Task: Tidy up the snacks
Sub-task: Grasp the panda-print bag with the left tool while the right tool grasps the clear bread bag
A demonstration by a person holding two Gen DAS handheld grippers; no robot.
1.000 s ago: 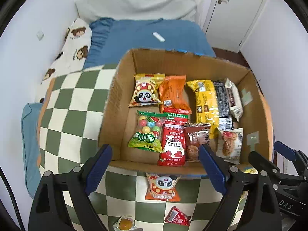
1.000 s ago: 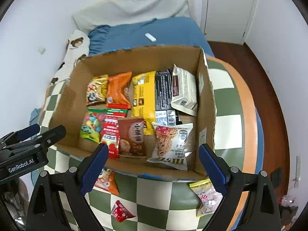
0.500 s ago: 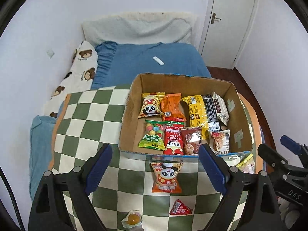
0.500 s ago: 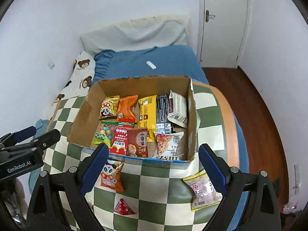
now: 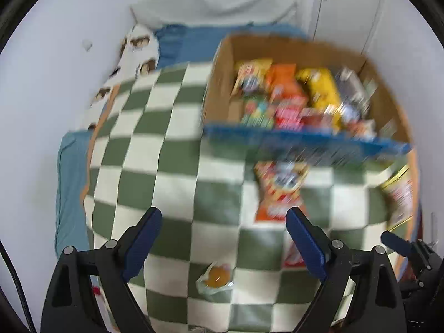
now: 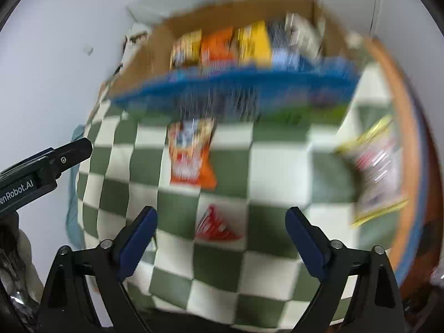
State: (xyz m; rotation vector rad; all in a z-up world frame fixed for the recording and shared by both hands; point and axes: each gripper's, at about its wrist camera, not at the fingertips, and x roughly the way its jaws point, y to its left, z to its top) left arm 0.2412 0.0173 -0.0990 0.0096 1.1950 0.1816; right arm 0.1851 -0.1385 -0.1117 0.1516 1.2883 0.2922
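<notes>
Both views are motion-blurred. A cardboard box (image 5: 219,83) with a blue front edge holds several snack packets; it also shows in the right wrist view (image 6: 138,63). Loose on the green-checked cloth lie an orange panda packet (image 5: 280,191) (image 6: 193,155), a small red packet (image 6: 215,224), a clear-wrapped orange sweet (image 5: 215,277) and a yellow-edged packet (image 6: 374,169) (image 5: 399,194). My left gripper (image 5: 224,238) is open and empty above the cloth, near the sweet. My right gripper (image 6: 222,238) is open and empty, just short of the red packet.
The checked cloth (image 5: 155,172) covers a round surface with an orange rim (image 6: 399,105). A blue bed (image 5: 194,44) with a bear-print pillow (image 5: 138,52) lies behind, against white walls. A white door (image 5: 352,11) stands at the back right.
Both grippers have pulled back and dipped toward the cloth in front of the box. The box now sits farther up in both views. Both stay open and empty.
</notes>
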